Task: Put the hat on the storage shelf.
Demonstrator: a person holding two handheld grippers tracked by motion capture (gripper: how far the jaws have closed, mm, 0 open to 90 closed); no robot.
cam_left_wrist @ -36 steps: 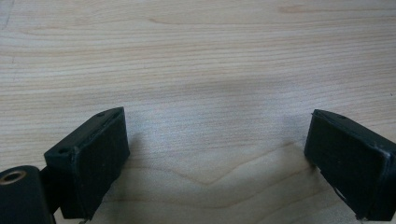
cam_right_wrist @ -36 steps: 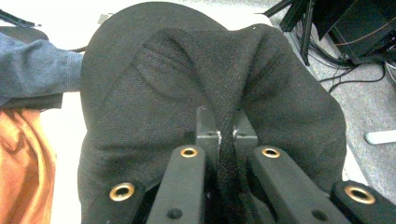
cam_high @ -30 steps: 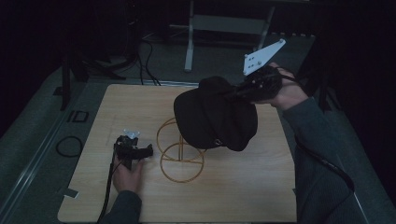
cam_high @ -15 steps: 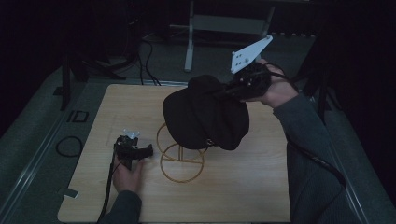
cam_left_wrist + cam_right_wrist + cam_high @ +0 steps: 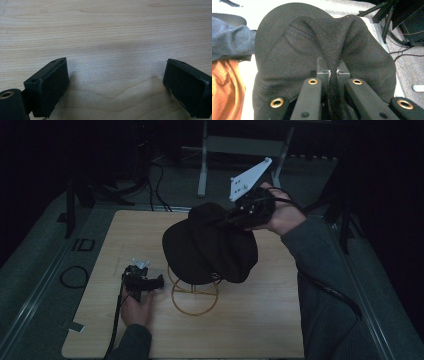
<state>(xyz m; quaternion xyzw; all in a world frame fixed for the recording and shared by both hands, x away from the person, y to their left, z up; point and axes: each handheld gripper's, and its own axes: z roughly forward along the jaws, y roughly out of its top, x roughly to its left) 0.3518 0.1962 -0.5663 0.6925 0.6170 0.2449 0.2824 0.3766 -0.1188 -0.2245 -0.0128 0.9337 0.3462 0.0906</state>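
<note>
Black cap [image 5: 210, 247] held up over the gold wire stand [image 5: 194, 290], covering the stand's top; cannot tell if it touches. Right gripper [image 5: 239, 215] pinches a fold of cap fabric [image 5: 334, 75] between its 2 jaws, pressed tight. Left gripper [image 5: 142, 281] rests on the wooden table [image 5: 260, 330] left of the stand, jaws spread wide, nothing between them [image 5: 115, 82].

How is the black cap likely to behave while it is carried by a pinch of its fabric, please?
Probably floppy: the black cap puckers into a fold where the right gripper pinches it. It seems light, since that one pinch holds it above the gold wire stand. The cloth looks matte, so slipping seems unlikely.
</note>
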